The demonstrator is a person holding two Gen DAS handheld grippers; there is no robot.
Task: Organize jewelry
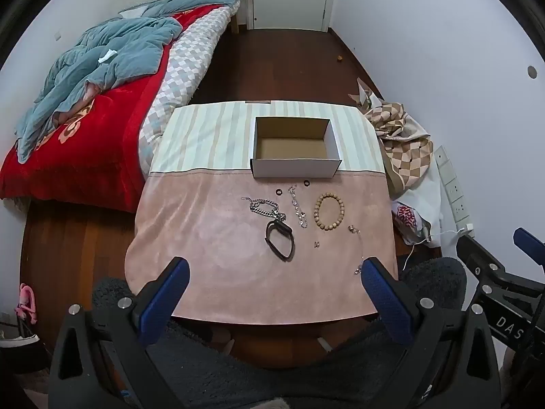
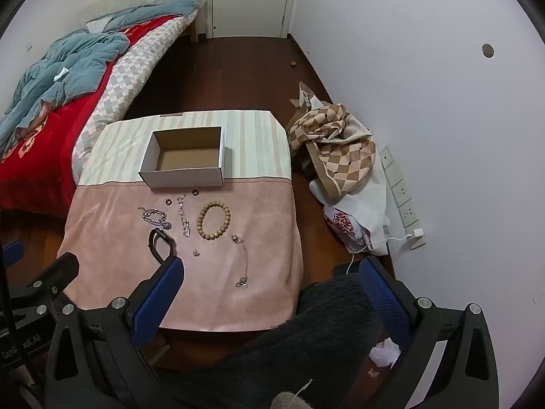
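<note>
Black arm beside left claw (image 1: 274, 274) reads "DAS"; both claws gape empty.

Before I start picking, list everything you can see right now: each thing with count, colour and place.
box: one, white, brown inside, nothing in it, far half of table
table: one, pink and striped cloth
bead bracelet: one, tan, before the box
chain bracelet: one, silver, left of the beads
black band: one, near the chain bracelet
rings: two, dark, by the box
thin chains: two, silver, one either side of the beads
bed: one, red and grey bedding, left
left gripper: blue pads, open
right gripper: blue pads, open
</note>
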